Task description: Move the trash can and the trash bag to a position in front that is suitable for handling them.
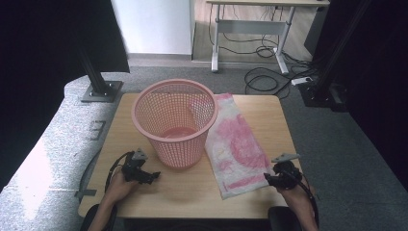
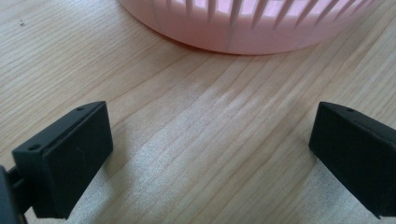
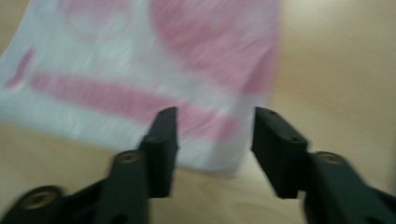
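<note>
1. Nearest, at the desk's (image 1: 192, 192) front edge: right gripper (image 1: 272, 179) poised just beside the near right corner of the pink-and-white plastic bag (image 1: 235, 144), fingers (image 3: 163, 140) part-spread with nothing between them, that corner lying just ahead in the right gripper view.
2. Also near, at front left: left gripper (image 1: 153, 176) resting low over bare wood, fingers (image 2: 70, 158) spread wide and empty, pointing at the basket's foot.
3. Mid-desk: bag lying flat, long axis running from the near right corner away toward the far edge, its left side tucked against the basket.
4. Farther back: pink mesh basket (image 1: 174, 120) upright, left of the bag.
5. Judged: right hand clearly nearer the bag; corner pinch likely next.
</note>
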`<state>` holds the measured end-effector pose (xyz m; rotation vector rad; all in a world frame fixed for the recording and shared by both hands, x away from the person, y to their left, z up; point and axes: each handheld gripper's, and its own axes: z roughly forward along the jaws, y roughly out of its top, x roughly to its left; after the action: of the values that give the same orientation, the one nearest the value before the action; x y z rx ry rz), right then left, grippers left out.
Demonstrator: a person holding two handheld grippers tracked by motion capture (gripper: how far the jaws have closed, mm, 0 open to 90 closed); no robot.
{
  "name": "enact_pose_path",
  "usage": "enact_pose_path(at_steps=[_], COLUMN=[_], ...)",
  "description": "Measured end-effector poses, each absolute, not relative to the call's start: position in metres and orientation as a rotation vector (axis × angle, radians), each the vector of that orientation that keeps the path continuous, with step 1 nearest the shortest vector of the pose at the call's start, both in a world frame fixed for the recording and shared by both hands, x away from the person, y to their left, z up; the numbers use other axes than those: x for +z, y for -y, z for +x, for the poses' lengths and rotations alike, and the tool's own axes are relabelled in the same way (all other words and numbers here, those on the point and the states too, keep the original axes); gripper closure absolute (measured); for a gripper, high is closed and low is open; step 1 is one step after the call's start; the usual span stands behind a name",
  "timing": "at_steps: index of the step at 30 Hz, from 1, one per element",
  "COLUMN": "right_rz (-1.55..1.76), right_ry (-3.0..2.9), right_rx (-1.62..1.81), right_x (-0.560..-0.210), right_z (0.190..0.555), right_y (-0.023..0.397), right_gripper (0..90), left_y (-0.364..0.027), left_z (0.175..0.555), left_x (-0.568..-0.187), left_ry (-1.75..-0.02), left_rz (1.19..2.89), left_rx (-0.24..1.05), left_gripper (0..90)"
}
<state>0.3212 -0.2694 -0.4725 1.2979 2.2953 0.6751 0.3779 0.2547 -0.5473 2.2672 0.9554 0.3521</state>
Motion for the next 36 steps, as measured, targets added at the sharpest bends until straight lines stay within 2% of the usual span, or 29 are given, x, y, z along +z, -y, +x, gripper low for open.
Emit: enact_pose_path(at_steps=[4, 8, 10, 11, 12, 15, 16, 17, 19, 20, 22, 25, 30, 31, 32, 36], right_rz=[1.361, 1.497, 1.51, 1.507, 1.474, 1.402, 1.402, 1.339, 1.314, 1.229, 1.209, 1.262, 1.419, 1.419, 1.471, 1.506], right_ry=[-2.239, -2.299, -2.323, -2.338, -2.33, -2.337, -2.337, -2.399, -2.435, -2.541, -2.526, -2.375, -2.187, -2.187, -2.151, -2.163], right_rx=[0.722, 0.739, 0.709, 0.699, 0.713, 0.714, 0.714, 0.74, 0.749, 0.771, 0.771, 0.804, 0.754, 0.754, 0.751, 0.765], right_x=[-0.469, -0.505, -0.519, -0.524, -0.528, -0.529, -0.529, -0.529, -0.528, -0.524, -0.515, -0.494, -0.491, -0.491, -0.499, -0.52], right_z=[0.362, 0.41, 0.418, 0.419, 0.415, 0.396, 0.396, 0.368, 0.358, 0.33, 0.323, 0.346, 0.427, 0.427, 0.451, 0.481], right_y=[0.277, 0.278, 0.277, 0.276, 0.275, 0.267, 0.267, 0.25, 0.243, 0.225, 0.221, 0.233, 0.26, 0.26, 0.265, 0.266], right_gripper=[40.7, 53.5, 63.0, 70.3, 82.2, 88.9, 88.9, 89.0, 88.3, 72.7, 59.0, 48.5, 47.7, 47.7, 47.5, 49.1], left_y=[-0.254, -0.255, -0.255, -0.255, -0.256, -0.256, -0.256, -0.256, -0.256, -0.256, -0.255, -0.254, -0.254, -0.254, -0.254, -0.254], left_z=[0.378, 0.377, 0.376, 0.376, 0.375, 0.375, 0.375, 0.374, 0.374, 0.375, 0.375, 0.375, 0.376, 0.376, 0.376, 0.376], left_x=[-0.547, -0.547, -0.547, -0.547, -0.548, -0.547, -0.547, -0.547, -0.547, -0.547, -0.547, -0.547, -0.548, -0.548, -0.548, -0.548], left_ry=[-0.953, -0.953, -0.946, -0.946, -0.948, -0.945, -0.945, -0.945, -0.945, -0.943, -0.943, -0.93, -0.924, -0.924, -0.922, -0.925], left_rz=[2.269, 2.263, 2.269, 2.269, 2.266, 2.27, 2.27, 2.27, 2.27, 2.269, 2.27, 2.278, 2.269, 2.269, 2.269, 2.269], left_rx=[0.352, 0.349, 0.349, 0.349, 0.348, 0.346, 0.346, 0.347, 0.347, 0.347, 0.347, 0.343, 0.339, 0.339, 0.338, 0.337], left_gripper=[0.0, 0.0, 0.0, 0.0, 0.0, 0.0, 0.0, 0.0, 0.0, 0.0, 0.0, 0.0, 0.0, 0.0, 0.0, 0.0])
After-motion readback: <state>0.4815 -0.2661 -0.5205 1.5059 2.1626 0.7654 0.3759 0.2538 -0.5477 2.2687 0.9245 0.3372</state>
